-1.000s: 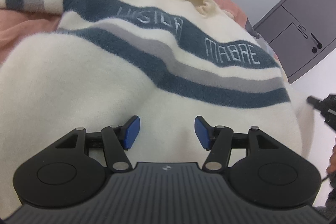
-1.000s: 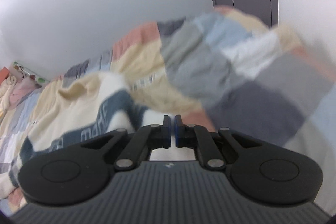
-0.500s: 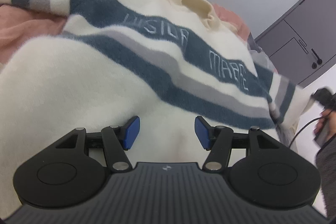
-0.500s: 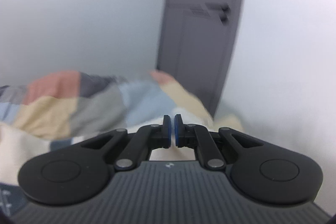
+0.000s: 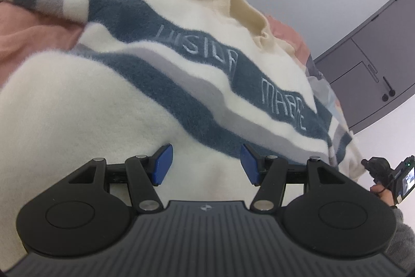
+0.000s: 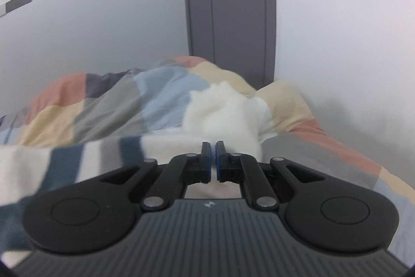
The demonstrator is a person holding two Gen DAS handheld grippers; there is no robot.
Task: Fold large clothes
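Left gripper (image 5: 205,164): jaws apart, empty, just above fuzzy cream sweater with navy and grey stripes (image 5: 109,105)
Right gripper (image 6: 210,160): clamped on sweater's sleeve (image 6: 228,110)
Sweater: spread ahead across patchwork bed quilt (image 6: 109,105)

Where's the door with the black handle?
In the right wrist view the grey door stands at top centre in the white wall, right behind the far end of the patchwork quilt. In the left wrist view it shows at the right edge.
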